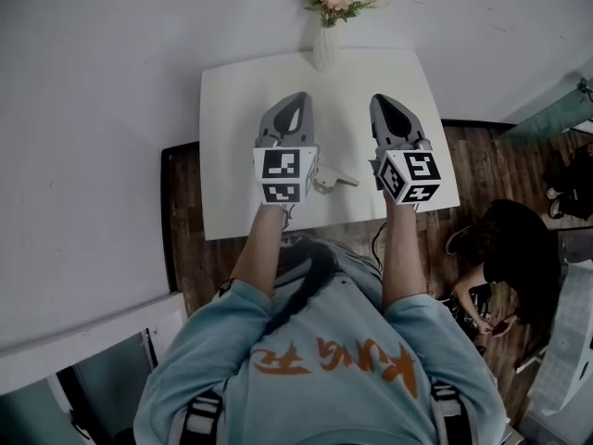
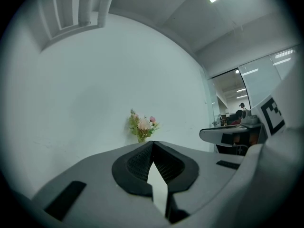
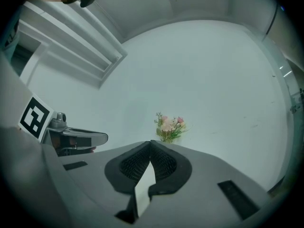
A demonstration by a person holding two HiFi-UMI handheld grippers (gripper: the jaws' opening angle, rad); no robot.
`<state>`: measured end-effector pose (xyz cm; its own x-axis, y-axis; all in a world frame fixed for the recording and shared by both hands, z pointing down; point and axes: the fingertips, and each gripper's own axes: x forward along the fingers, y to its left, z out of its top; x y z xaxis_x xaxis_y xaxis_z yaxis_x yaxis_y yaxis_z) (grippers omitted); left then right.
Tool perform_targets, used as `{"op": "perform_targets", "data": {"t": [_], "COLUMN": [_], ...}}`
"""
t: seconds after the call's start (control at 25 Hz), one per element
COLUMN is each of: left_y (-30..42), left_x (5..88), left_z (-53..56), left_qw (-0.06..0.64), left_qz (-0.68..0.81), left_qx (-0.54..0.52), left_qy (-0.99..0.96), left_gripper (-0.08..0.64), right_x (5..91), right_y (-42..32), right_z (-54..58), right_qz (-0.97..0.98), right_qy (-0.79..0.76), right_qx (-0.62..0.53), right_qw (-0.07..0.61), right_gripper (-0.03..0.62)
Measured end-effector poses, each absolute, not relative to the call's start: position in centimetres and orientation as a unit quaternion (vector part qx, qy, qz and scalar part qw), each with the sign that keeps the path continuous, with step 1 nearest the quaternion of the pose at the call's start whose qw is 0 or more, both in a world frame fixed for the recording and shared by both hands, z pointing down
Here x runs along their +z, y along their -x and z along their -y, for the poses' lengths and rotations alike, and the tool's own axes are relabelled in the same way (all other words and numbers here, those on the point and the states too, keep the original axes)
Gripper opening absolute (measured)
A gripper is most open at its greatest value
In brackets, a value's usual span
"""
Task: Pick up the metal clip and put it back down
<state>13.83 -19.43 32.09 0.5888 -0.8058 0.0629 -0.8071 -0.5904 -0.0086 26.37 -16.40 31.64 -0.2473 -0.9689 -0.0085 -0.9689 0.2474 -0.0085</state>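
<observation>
Head view: pale, angular metal clip

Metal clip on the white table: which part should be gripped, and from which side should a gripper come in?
Probably the narrow arm of the clip that points toward the right gripper, pinched from above. That end lies bare and flat on the table; the cube of the left gripper hides the other end. Finer shape is too small to tell.

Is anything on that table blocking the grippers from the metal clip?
Nothing visible does. The metal clip lies on the table between the left gripper and right gripper; the flower vase stands at the far edge.
</observation>
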Motion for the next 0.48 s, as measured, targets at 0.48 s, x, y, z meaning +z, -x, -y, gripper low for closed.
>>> {"op": "perform_targets", "data": {"t": [0.48], "left_y": [-14.44], "left_x": [32.43], "left_z": [19.71], "left_qw": [0.014], "left_qz": [0.441], "left_qx": [0.03], "left_qy": [-0.897], "left_gripper": [0.025], "right_x": [31.86], "right_y": [-26.91], "right_z": [16.49], "right_qz": [-0.784], "right_qy": [0.621], "right_qx": [0.002], "right_qw": [0.0], "right_gripper": [0.012]}}
